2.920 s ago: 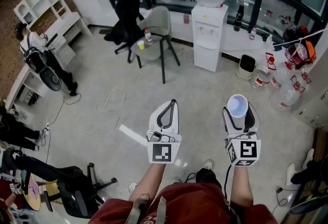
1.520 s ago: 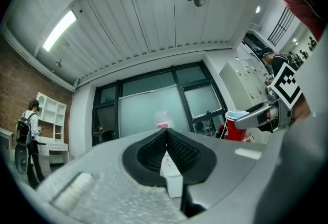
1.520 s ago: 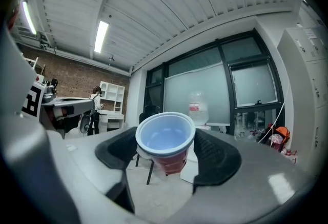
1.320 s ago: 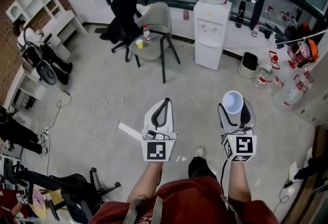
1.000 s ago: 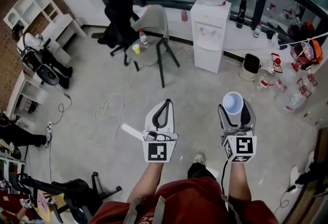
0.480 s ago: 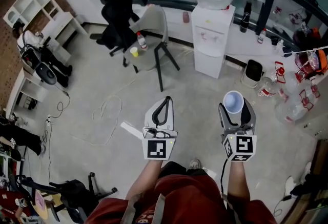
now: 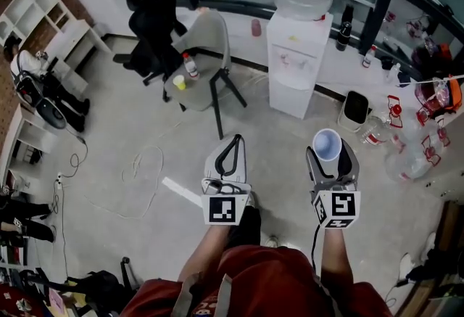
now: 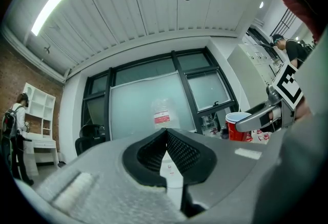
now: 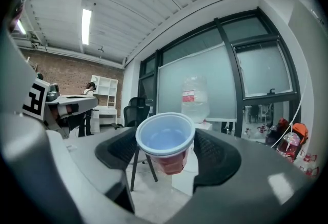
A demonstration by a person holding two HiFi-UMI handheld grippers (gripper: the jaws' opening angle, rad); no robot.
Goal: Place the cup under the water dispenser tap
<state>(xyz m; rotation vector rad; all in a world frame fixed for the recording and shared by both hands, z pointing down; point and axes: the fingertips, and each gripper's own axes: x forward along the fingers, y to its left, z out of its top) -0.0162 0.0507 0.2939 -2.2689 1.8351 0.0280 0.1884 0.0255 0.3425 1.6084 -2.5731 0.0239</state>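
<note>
Head view: we hold the cup (image 7: 327, 143) upright in the right gripper (image 7: 330, 158), well apart from the water dispenser (image 7: 297, 62). Setting it under the tap is all left to do, and the taps are too small to make out.

Left gripper view: the left gripper (image 8: 166, 138) has its jaws pressed together, empty.

Right gripper view: the jaws pinch the cup, which hides most of the dispenser's front.

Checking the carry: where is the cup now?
The cup sits upright in the right gripper, at the head view's right, short of the water dispenser ahead.
</note>
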